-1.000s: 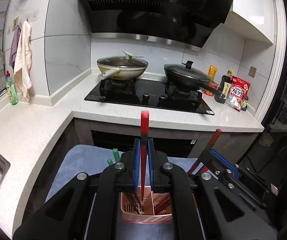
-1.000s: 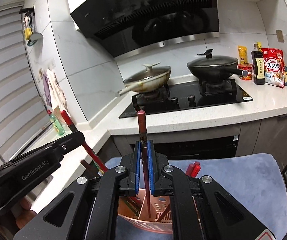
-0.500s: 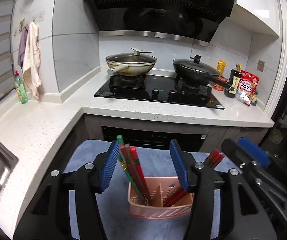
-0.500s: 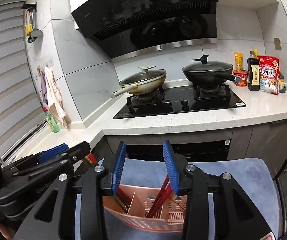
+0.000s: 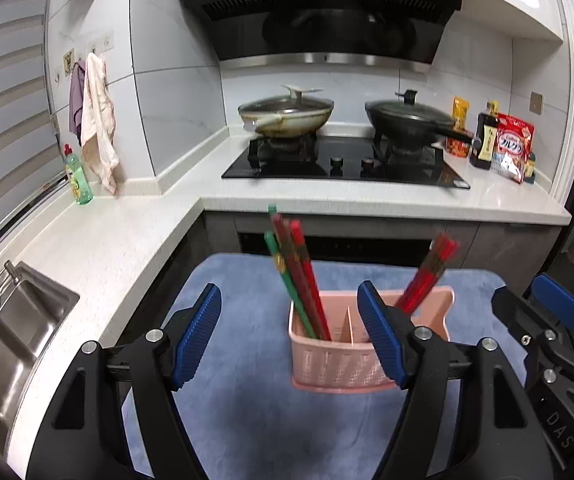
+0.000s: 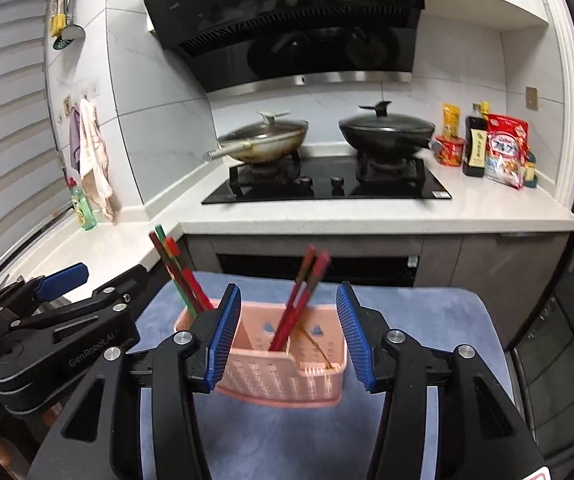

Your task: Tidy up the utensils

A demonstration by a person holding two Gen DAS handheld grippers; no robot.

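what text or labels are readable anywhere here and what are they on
"GenRobot.AI", last letters partly hidden: side of the left gripper, seen from the right wrist view.
"DAS": body of the right gripper, seen from the left wrist view.
Red snack bag: Japanese print, too blurred to read.
Dark bottle label: too small.
Range hood logo: too blurred.

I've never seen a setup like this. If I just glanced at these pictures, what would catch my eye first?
Probably the pink basket on the blue mat, with red and green chopsticks fanning out of one end and red ones out of the other. Framing it are the blue-padded fingers of the left gripper and right gripper, both wide open and empty. Behind, two lidded pans sit on the black stove.
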